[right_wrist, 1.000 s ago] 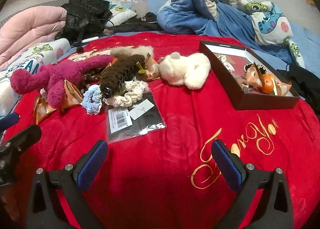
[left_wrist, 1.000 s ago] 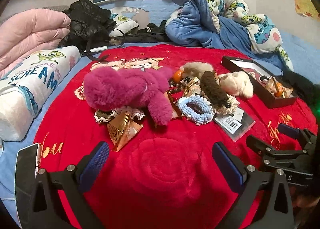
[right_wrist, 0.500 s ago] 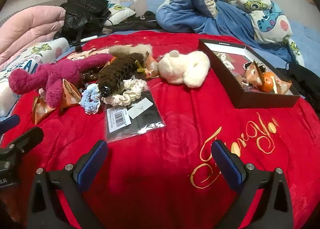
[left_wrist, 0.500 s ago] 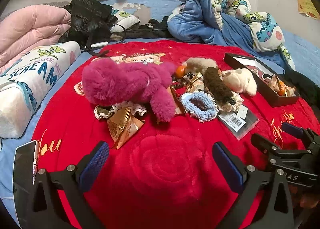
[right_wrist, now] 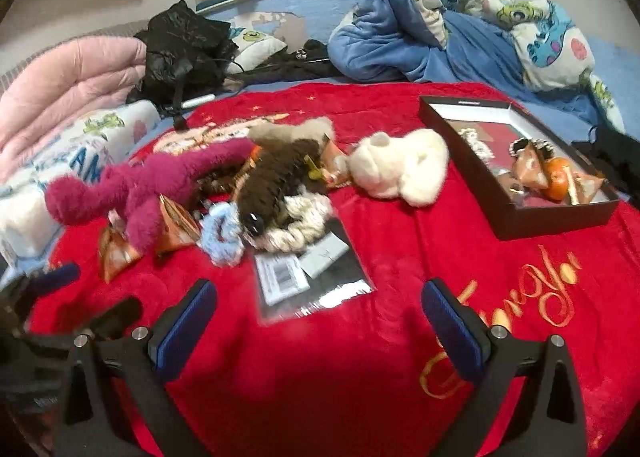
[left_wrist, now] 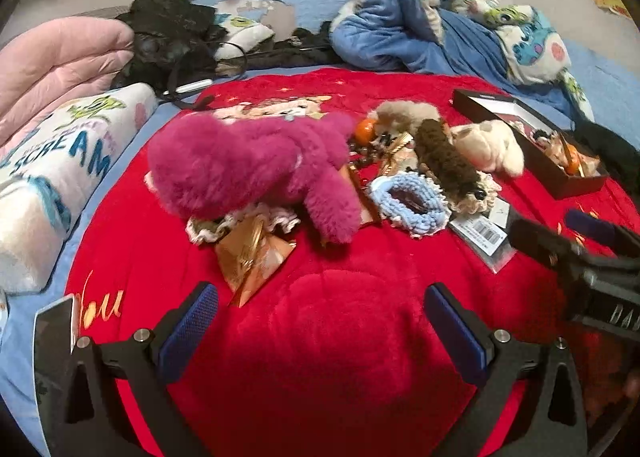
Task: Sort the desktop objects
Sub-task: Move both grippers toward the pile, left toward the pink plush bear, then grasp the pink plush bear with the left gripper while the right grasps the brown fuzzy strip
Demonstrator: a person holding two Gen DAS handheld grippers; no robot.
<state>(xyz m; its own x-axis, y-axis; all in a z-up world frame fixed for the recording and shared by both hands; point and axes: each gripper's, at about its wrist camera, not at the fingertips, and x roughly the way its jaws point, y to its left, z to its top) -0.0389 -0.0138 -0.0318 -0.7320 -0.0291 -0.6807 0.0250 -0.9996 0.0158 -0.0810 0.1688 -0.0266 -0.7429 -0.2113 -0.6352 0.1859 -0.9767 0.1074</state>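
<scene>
on the far left lies my phone (left_wrist: 54,331), at the edge of the red blanket (left_wrist: 340,337). my left gripper (left_wrist: 320,327) is wide apart and holds nothing. it hangs over bare blanket, near the gold packet (left_wrist: 250,257). behind that is the pink plush (left_wrist: 248,169), lying partly on a frilly band. next comes the blue scrunchie (left_wrist: 408,201), touching the brown plush (right_wrist: 276,181). the clear bag (right_wrist: 312,277) with the barcode lies just in front of them. my right gripper (right_wrist: 320,323) is wide apart too, holding nothing, close to that bag. then the white plush (right_wrist: 400,167), and on the right the black box (right_wrist: 556,219) with an orange (right_wrist: 558,177) and some packets inside.

i think i am picking what to grab next. nothing is in my grip yet. the bag is flat, so i must slide 1 finger under its edge, then carry it to the box.
</scene>
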